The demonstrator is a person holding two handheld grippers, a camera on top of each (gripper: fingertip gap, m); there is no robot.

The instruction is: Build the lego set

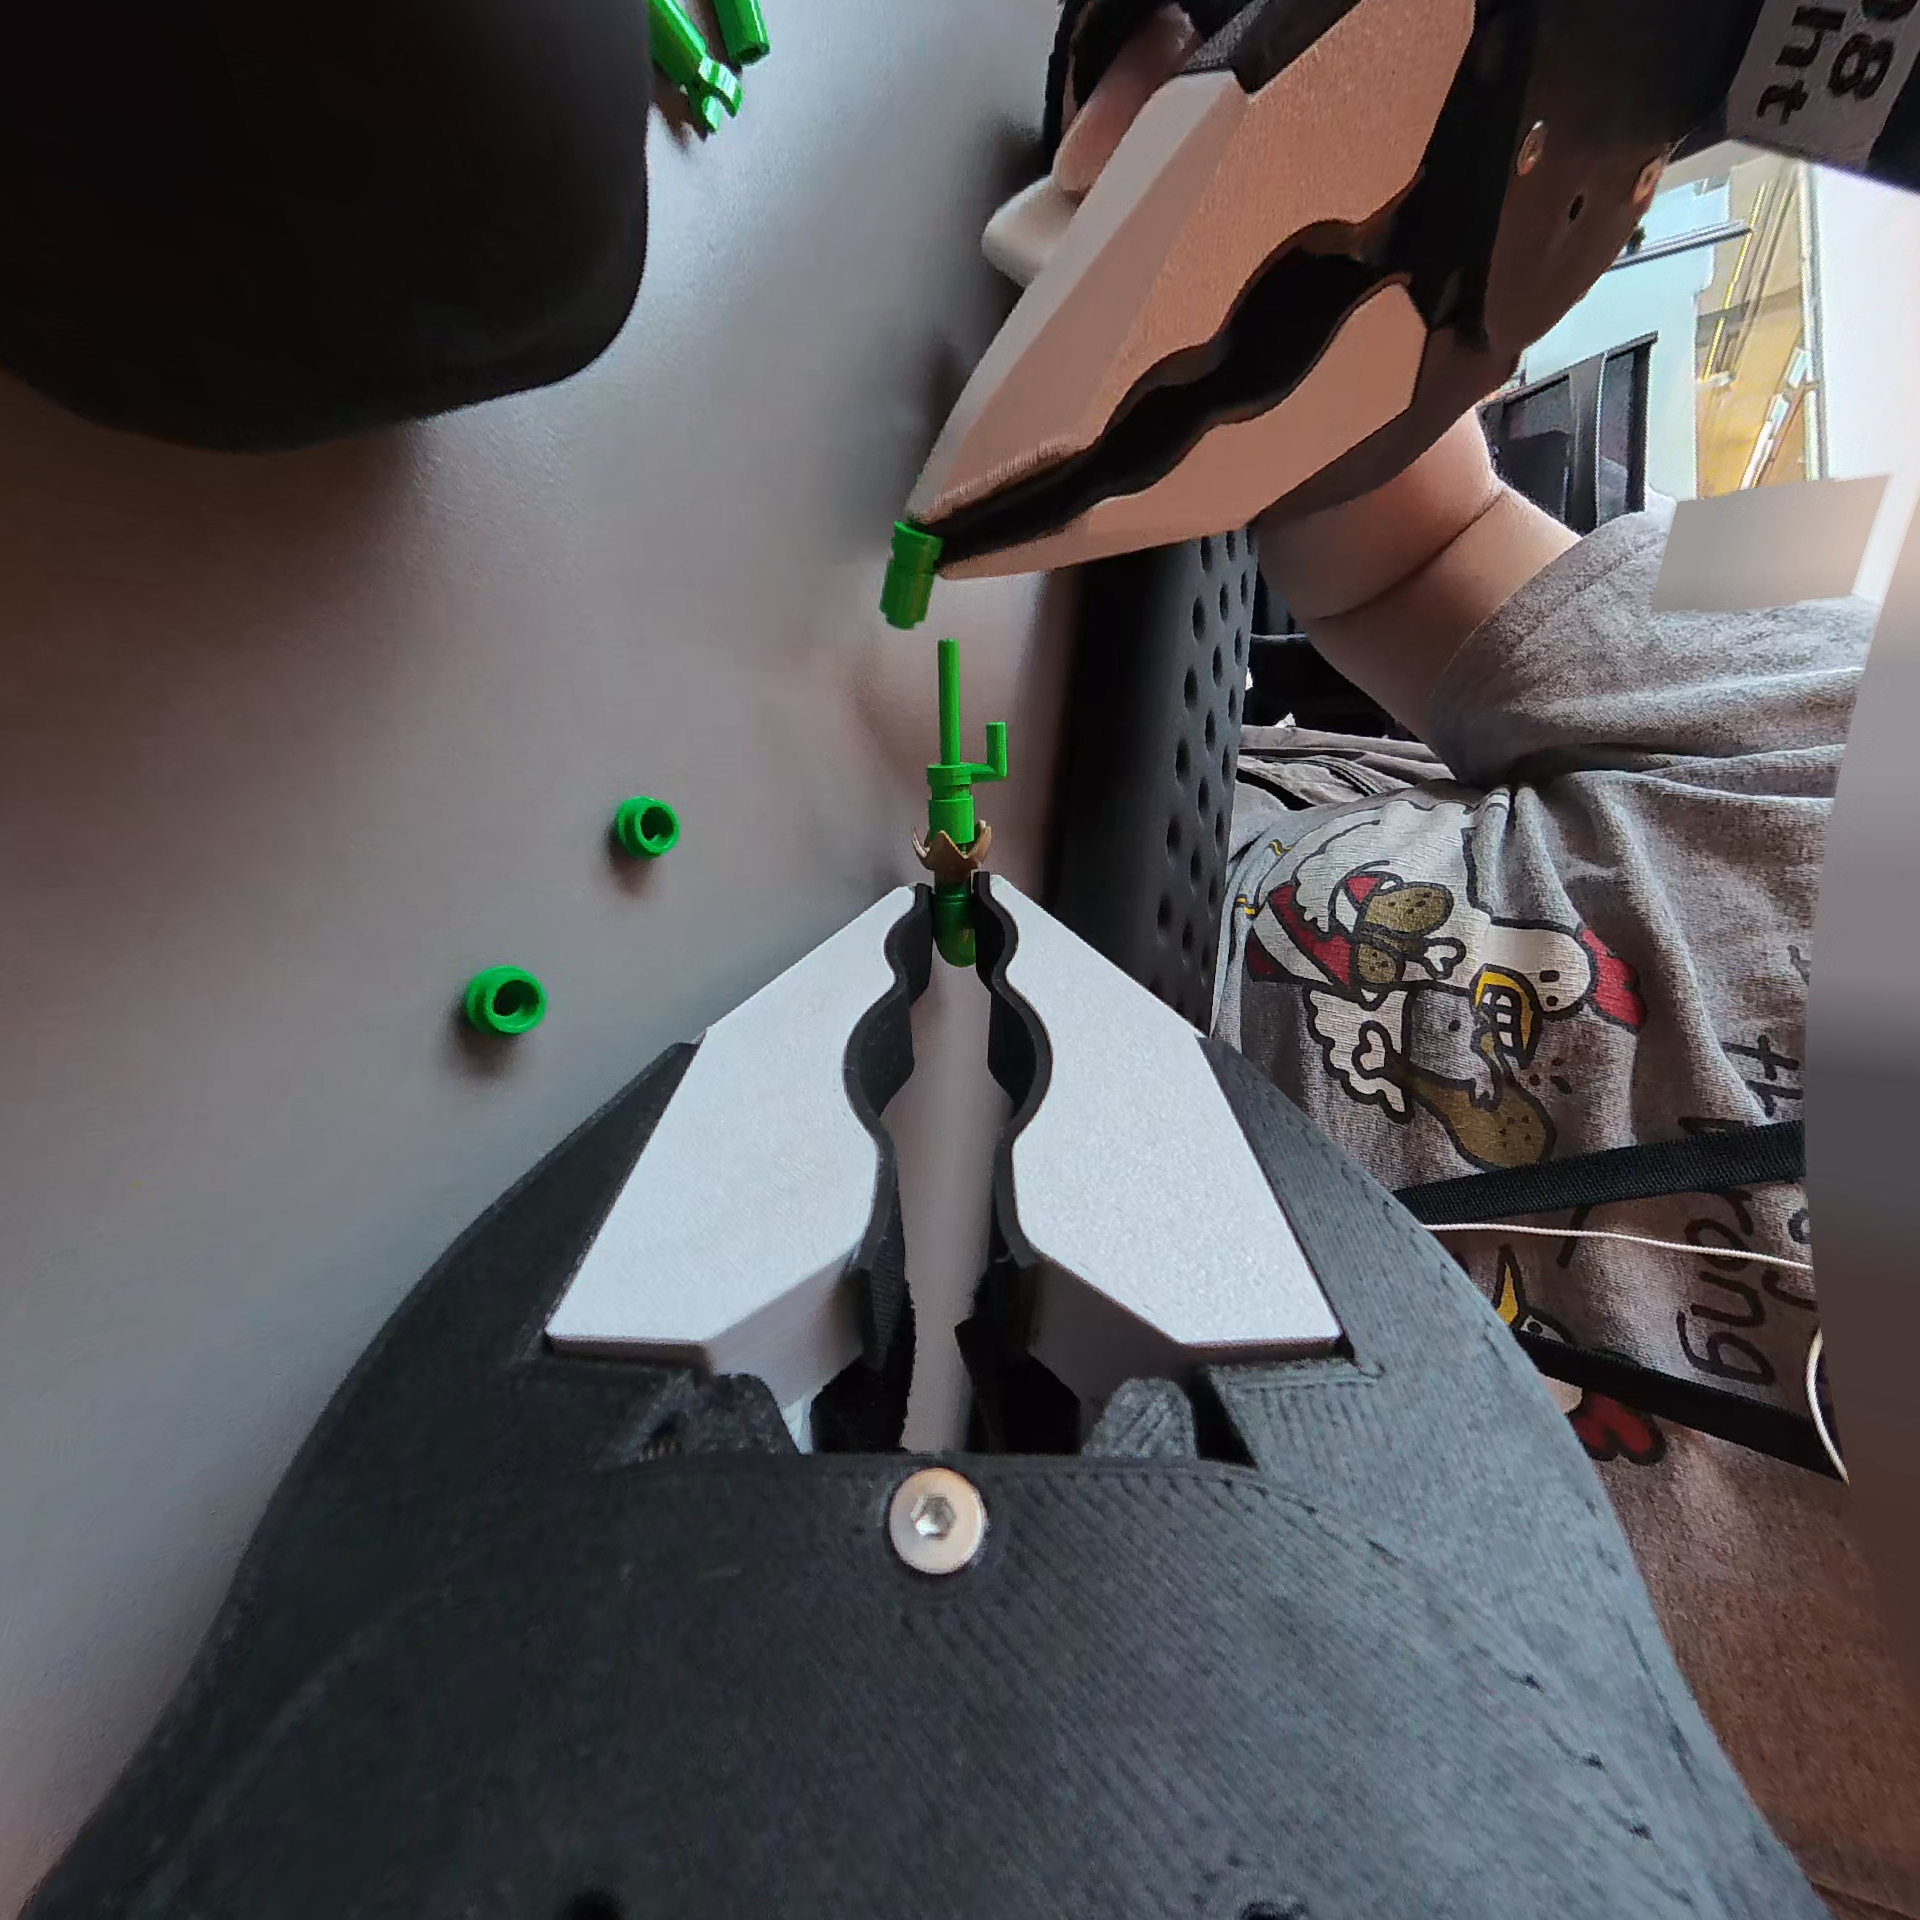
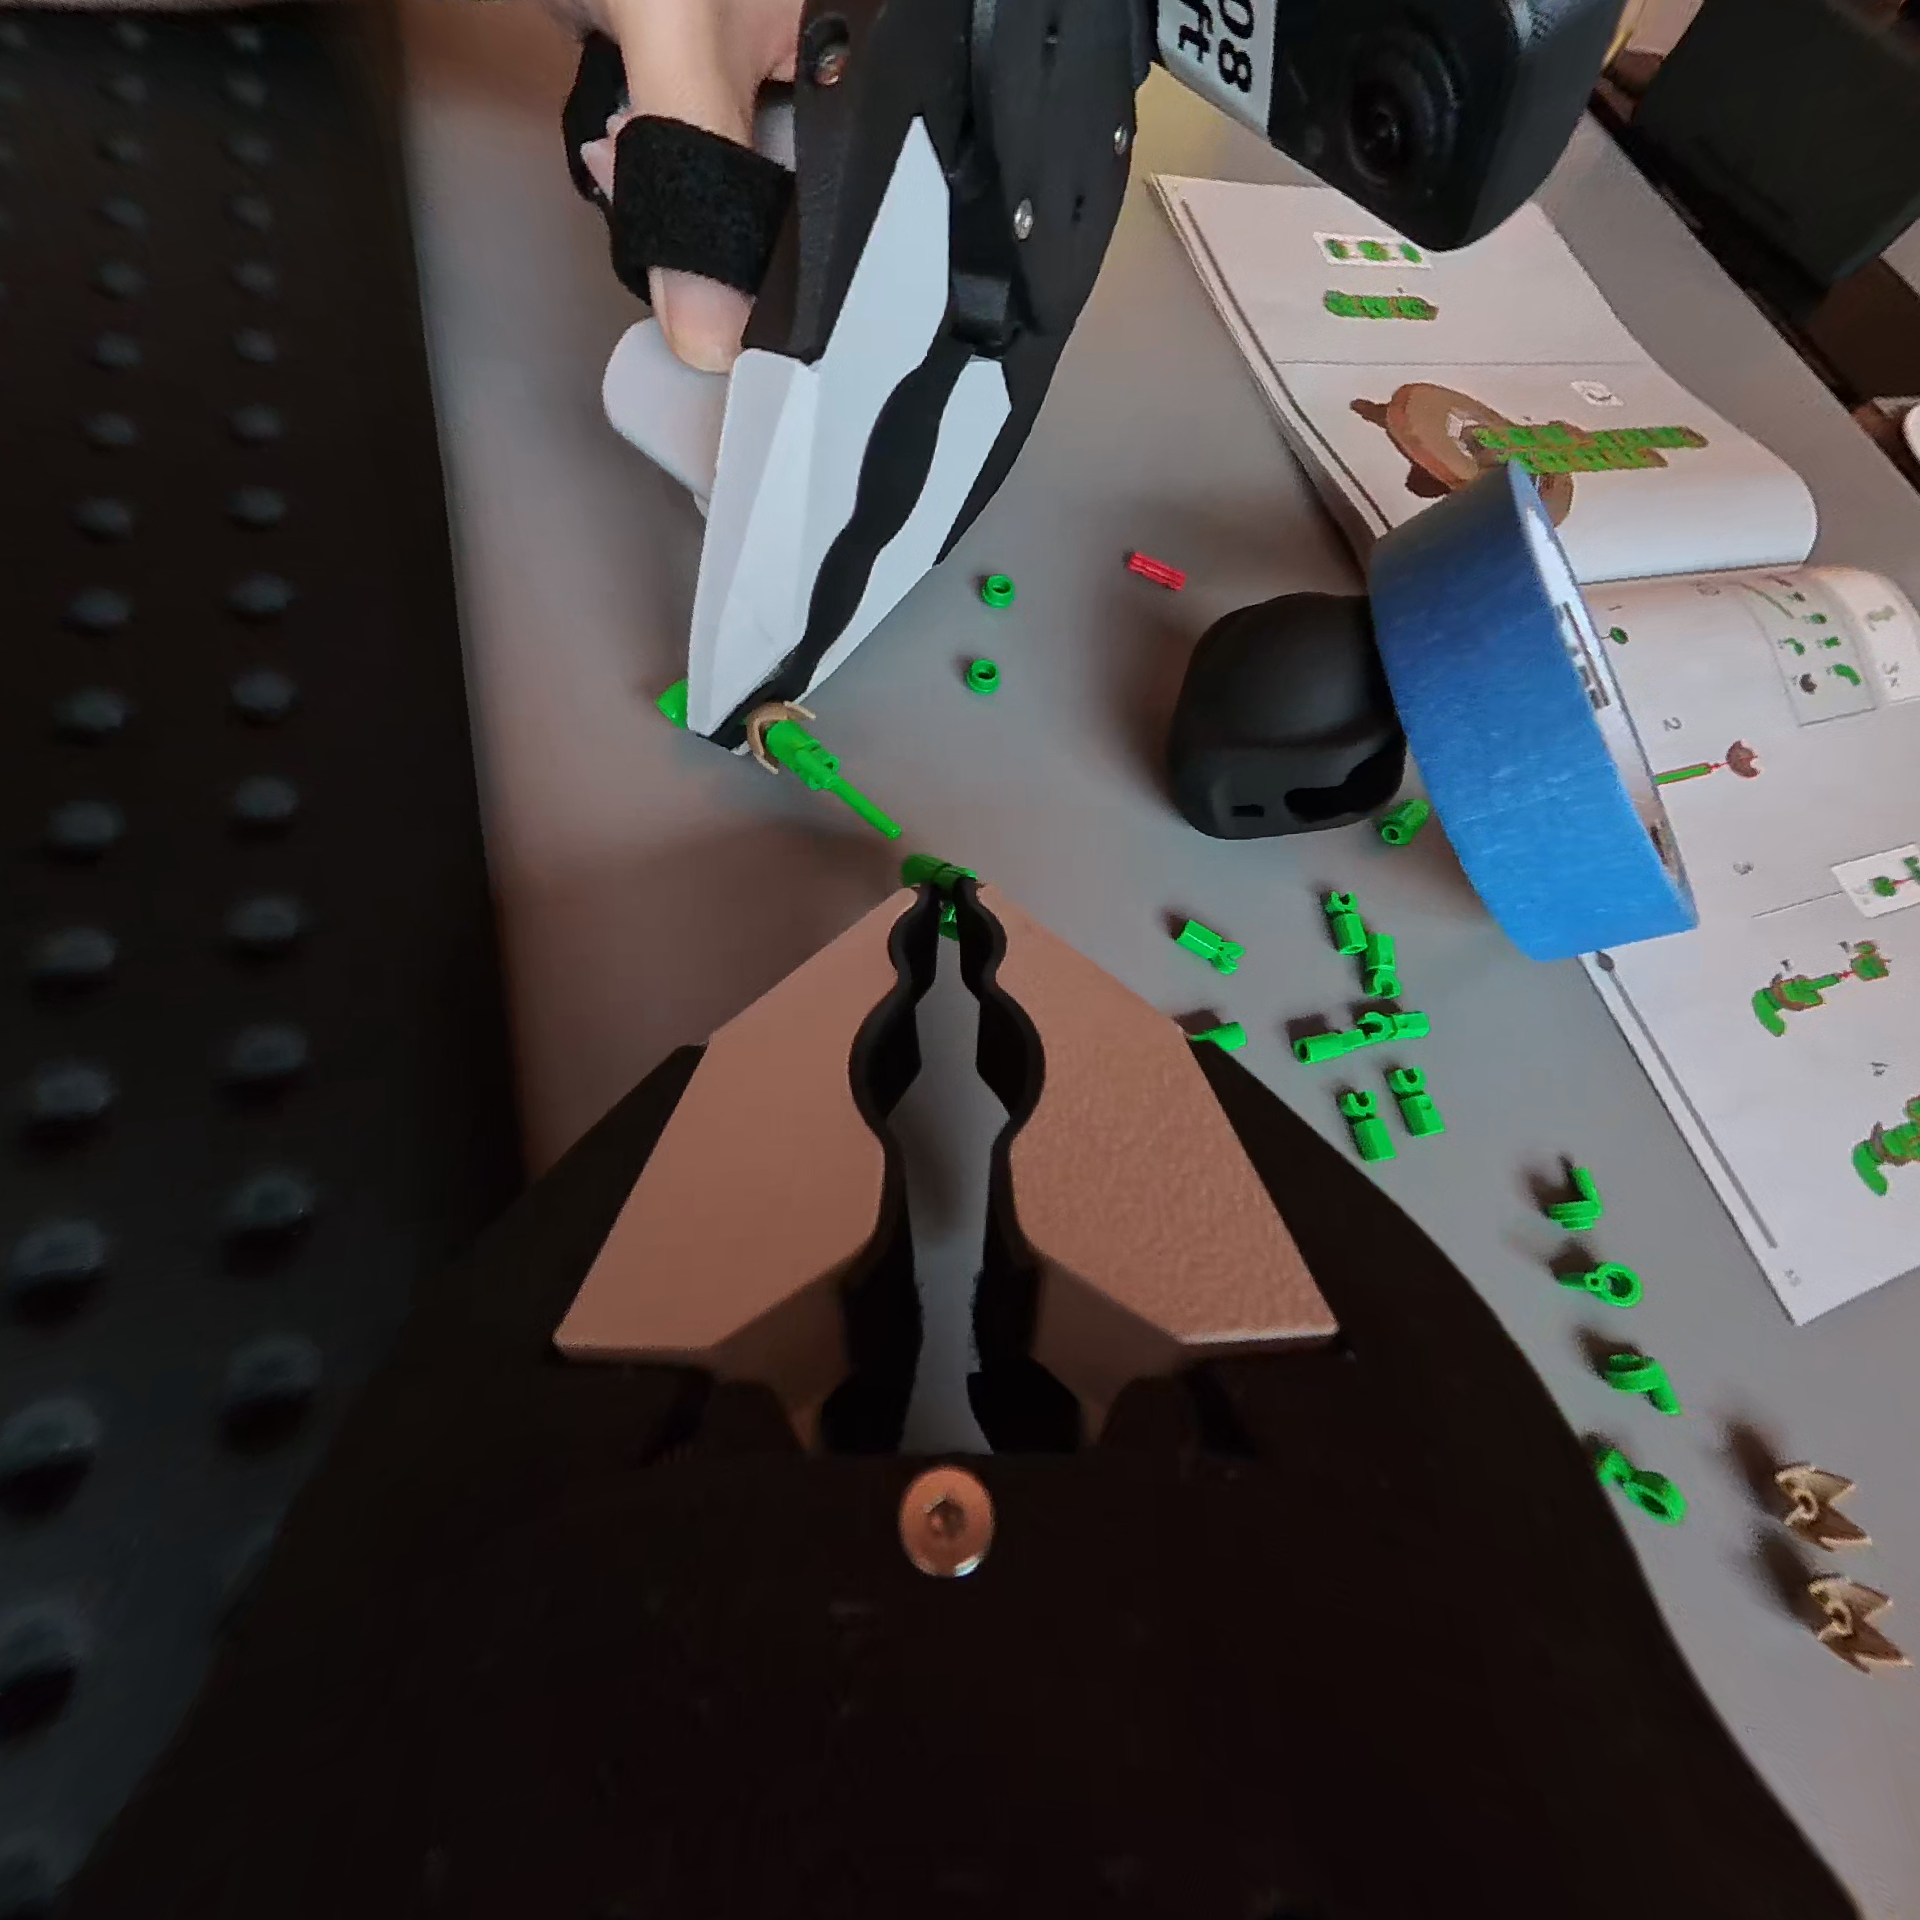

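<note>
1. While left tool clamps green stem at frame centre and right tool pinches green sleeve just above, line up axes.
2. Slide on gently, without bending the pin.

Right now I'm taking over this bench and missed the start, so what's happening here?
A person is building a small green toy set with two hand-held tongs. The left tongs grip a green stem with a tan collar, its thin rod pointing out. The right tongs hold a small green connector just short of the rod's tip, not yet on it. Loose green pieces and an open booklet lie on the grey table.
</note>
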